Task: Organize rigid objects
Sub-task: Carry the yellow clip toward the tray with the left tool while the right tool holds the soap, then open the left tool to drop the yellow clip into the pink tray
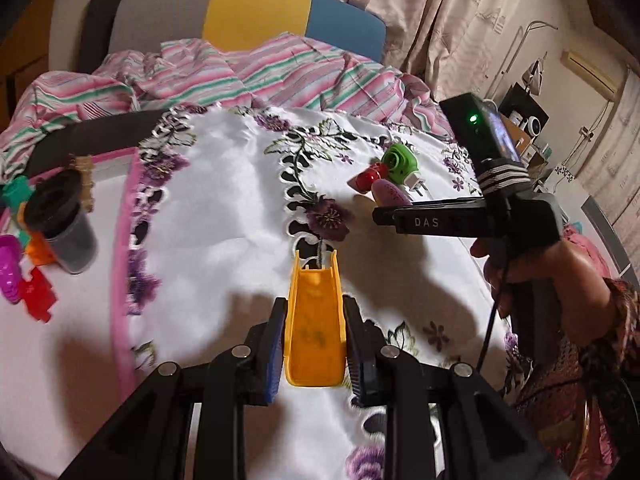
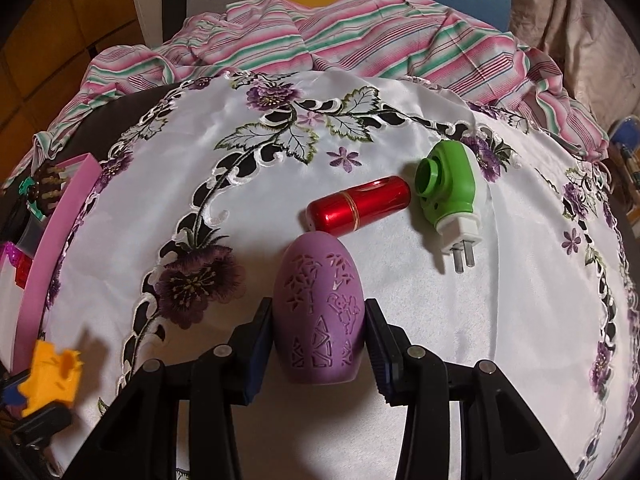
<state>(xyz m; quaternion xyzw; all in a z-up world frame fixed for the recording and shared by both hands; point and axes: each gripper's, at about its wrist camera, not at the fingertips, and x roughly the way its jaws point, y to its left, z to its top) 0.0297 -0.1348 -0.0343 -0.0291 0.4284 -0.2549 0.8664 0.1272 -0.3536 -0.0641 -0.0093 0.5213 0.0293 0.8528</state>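
The yellow plastic piece (image 1: 314,328) was clamped in the left tool (image 1: 314,344), the purple carved egg-shaped case (image 2: 320,320) in the right tool (image 2: 320,344) — both lifted clear of the embroidered white cloth (image 2: 248,184). The pink-rimmed tray (image 1: 120,240), left of the egg, was judged the goal; a level carry and low release were advised. Beyond the egg lay the red tube (image 2: 360,204) and green plug-in (image 2: 444,196); striped bedding (image 2: 360,40) and a curtain (image 1: 440,12) lay farther off.
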